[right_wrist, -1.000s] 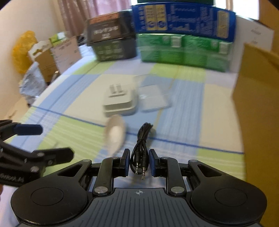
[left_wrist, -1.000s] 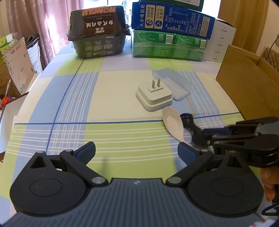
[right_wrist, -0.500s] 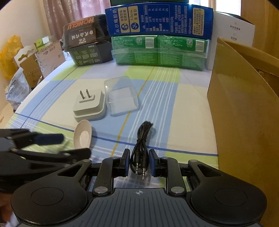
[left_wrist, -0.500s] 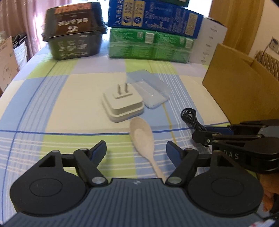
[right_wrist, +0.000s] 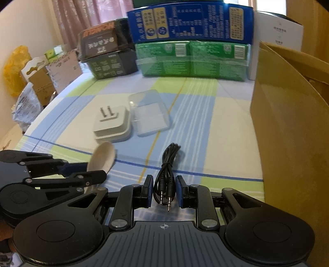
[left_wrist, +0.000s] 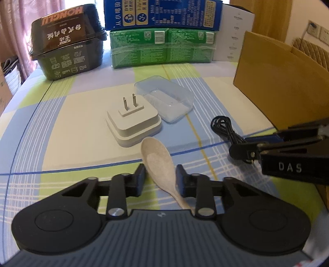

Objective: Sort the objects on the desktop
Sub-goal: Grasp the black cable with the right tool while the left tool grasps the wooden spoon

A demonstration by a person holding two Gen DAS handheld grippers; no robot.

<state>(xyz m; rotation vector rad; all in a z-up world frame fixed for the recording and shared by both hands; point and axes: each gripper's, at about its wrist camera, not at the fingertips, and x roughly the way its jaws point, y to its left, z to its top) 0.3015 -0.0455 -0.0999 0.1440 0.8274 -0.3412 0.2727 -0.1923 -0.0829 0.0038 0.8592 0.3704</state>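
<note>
A blue carton (left_wrist: 162,12) is lying on green packs (left_wrist: 162,49) at the worktop's far edge, a dark noodle bowl (left_wrist: 67,45) standing beside them before pink curtains (right_wrist: 82,16).

text: "HONGLU", upside down | on: black food tub (left_wrist: 67,47) | text: "DAS" | on: right gripper (left_wrist: 241,146) body
</note>
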